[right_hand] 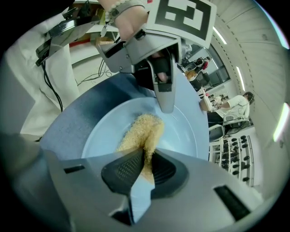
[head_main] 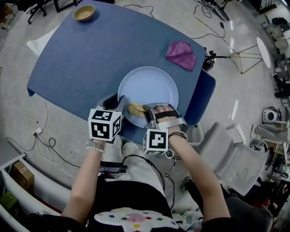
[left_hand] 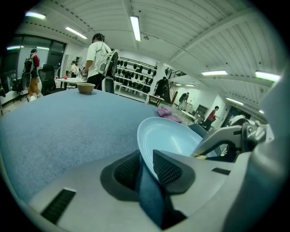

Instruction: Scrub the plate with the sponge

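A pale blue plate (head_main: 152, 88) lies at the near edge of the blue table (head_main: 90, 59). My left gripper (head_main: 118, 105) is shut on the plate's left rim; in the left gripper view the rim (left_hand: 149, 145) sits pinched between the ribbed pads. My right gripper (head_main: 146, 110) is shut on a yellow sponge (head_main: 135, 108), which rests on the near part of the plate. The right gripper view shows the sponge (right_hand: 140, 133) squeezed between the pads and lying on the plate (right_hand: 186, 131), with the left gripper (right_hand: 161, 86) just beyond it.
A purple cloth (head_main: 181, 54) lies on the table to the plate's far right. A small tan bowl (head_main: 84, 12) stands at the table's far edge. A grey chair (head_main: 235, 154) stands to the right, and cables (head_main: 50, 145) trail on the floor at left.
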The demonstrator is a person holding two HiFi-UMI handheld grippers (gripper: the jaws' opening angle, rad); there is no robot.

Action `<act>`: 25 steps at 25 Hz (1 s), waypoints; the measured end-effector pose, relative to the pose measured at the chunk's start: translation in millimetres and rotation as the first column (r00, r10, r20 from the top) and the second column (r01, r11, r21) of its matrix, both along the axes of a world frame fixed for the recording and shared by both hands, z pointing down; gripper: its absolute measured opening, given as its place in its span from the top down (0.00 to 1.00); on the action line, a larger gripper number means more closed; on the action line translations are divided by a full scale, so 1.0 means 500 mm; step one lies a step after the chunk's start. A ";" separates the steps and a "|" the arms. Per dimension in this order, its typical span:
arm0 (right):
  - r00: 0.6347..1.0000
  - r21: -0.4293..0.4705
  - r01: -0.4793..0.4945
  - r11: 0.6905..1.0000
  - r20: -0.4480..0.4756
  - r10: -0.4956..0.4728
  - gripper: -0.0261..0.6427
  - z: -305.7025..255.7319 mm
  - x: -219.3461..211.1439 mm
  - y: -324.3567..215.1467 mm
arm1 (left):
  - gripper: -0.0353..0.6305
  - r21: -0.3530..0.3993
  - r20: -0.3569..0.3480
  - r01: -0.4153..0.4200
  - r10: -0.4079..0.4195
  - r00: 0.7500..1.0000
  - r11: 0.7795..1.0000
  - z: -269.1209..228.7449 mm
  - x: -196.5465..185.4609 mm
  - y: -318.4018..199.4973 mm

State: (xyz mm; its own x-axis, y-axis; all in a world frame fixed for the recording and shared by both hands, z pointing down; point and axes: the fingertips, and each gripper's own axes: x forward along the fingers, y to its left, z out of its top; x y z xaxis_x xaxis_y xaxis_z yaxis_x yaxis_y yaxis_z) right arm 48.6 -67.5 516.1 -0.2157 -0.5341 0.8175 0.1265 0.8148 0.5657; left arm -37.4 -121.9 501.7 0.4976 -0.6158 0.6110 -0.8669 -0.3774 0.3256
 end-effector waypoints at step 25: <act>0.990 0.121 -0.131 0.984 -0.045 0.137 0.90 0.001 0.095 -0.219 | 0.80 0.001 0.004 0.019 -0.019 1.000 1.000 -0.001 -0.004 0.001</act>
State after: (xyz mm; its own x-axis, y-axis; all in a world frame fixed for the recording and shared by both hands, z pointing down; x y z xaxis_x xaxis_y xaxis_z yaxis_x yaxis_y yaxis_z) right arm 96.0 -176.9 516.8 -0.0936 -0.6485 0.7554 0.0529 0.7544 0.6542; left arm -39.6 -121.2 501.1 0.4831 -0.6260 0.6122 -0.8754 -0.3613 0.3213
